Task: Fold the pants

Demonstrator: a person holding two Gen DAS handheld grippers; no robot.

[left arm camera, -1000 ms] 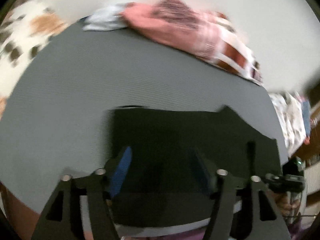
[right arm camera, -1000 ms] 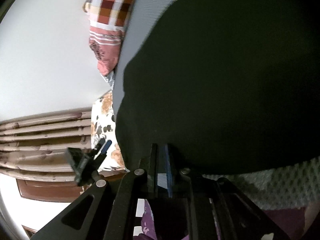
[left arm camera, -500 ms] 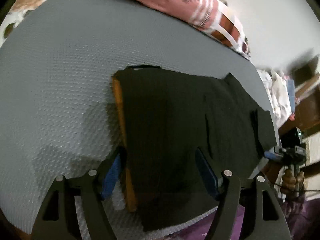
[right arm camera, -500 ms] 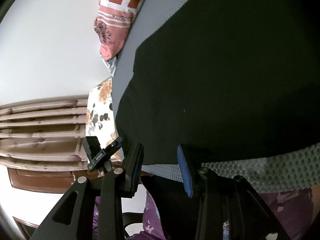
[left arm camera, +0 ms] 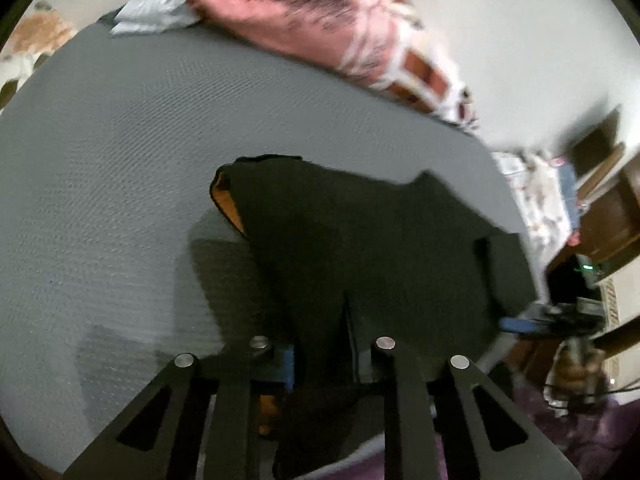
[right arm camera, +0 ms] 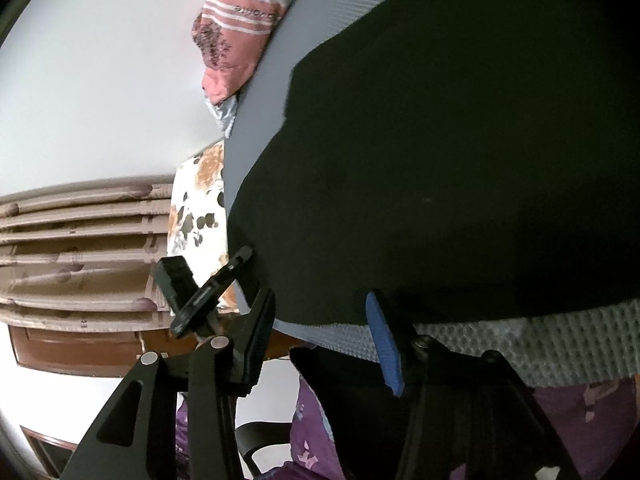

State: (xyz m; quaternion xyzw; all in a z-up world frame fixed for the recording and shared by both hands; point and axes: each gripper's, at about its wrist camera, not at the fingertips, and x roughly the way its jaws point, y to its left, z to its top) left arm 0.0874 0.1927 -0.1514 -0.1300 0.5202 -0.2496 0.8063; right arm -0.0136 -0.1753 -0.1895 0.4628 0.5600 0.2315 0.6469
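Observation:
Black pants (left arm camera: 360,248) with an orange lining (left arm camera: 224,204) lie on a grey textured mat (left arm camera: 100,160). My left gripper (left arm camera: 324,360) is shut on the near edge of the pants and lifts it, so the cloth rises in a ridge. The pants fill the right wrist view (right arm camera: 460,160). My right gripper (right arm camera: 320,320) is open at the pants' near edge, its blue pad (right arm camera: 382,340) over the mat's edge (right arm camera: 520,336), holding nothing. The right gripper also shows in the left wrist view (left arm camera: 520,324) at the far right of the pants.
A pink patterned cloth (left arm camera: 340,32) and a pale grey cloth (left arm camera: 156,16) lie at the mat's far edge by the white wall. A floral cushion (right arm camera: 196,216) and a wooden headboard (right arm camera: 80,252) are to the left. Purple fabric (right arm camera: 580,420) is below the mat's near edge.
My left gripper has closed on the near edge of the pants and raised it. My right gripper, shut a second ago, opened and has stayed open.

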